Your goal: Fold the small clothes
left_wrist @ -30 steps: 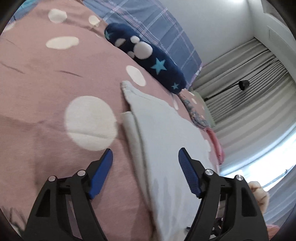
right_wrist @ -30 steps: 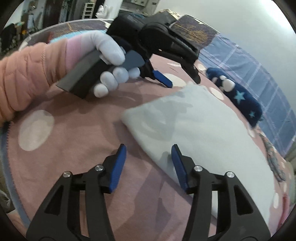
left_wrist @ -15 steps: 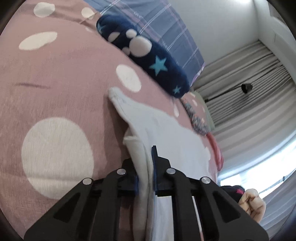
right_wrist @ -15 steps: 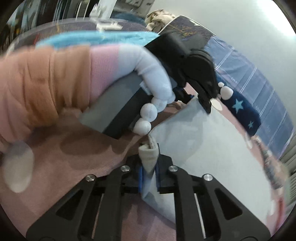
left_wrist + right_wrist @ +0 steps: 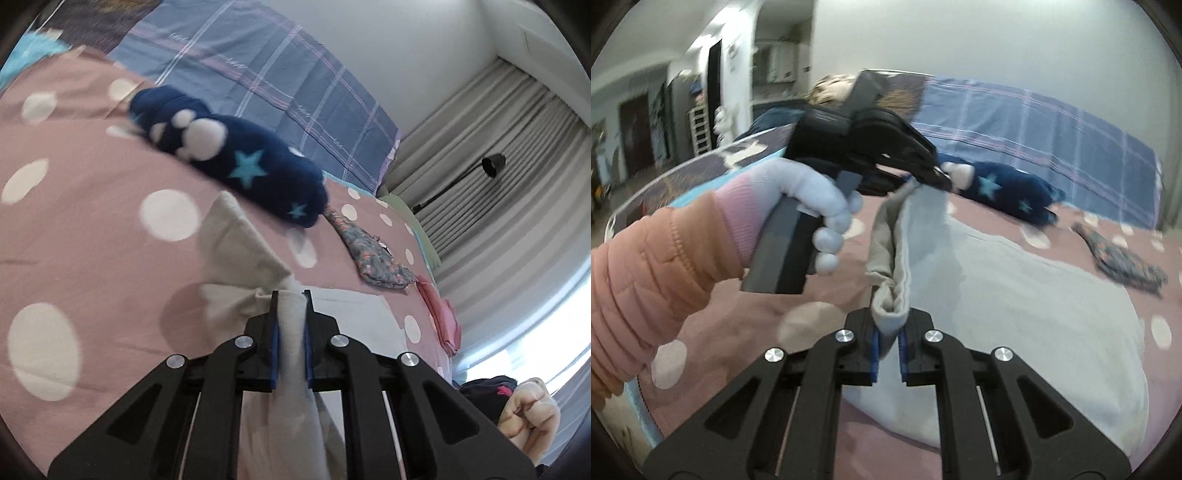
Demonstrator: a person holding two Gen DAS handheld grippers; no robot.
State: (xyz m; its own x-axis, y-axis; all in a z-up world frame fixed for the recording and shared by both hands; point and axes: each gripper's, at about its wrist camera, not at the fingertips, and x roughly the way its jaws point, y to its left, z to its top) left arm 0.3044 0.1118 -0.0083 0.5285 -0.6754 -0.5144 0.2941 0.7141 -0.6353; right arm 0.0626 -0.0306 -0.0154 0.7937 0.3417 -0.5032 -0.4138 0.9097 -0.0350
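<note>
Now we have both grippers clamped on one edge of the pale grey garment (image 5: 1015,295): the left gripper (image 5: 291,347) has just closed its jaws on a bunched fold of the cloth, and the right gripper (image 5: 889,345) has likewise just closed on a rolled corner of the same edge, so the near side hangs lifted between them while the rest lies on the pink dotted bedspread (image 5: 92,229). In the right wrist view the person's gloved hand (image 5: 812,206) holds the left gripper up and to the left of ours. We judge that the fold itself is in hand: the edge is gripped and raised, not yet laid over. Next we must carry both corners together toward the far side, keeping the edge taut and level, and lower it squarely before letting go. Counting outward: two grippers, one grey garment held, one navy star-patterned fleece piece (image 5: 236,162) at the far side, one floral cloth (image 5: 373,258) and one pink folded item (image 5: 441,317) to the right, well apart from the work.
</note>
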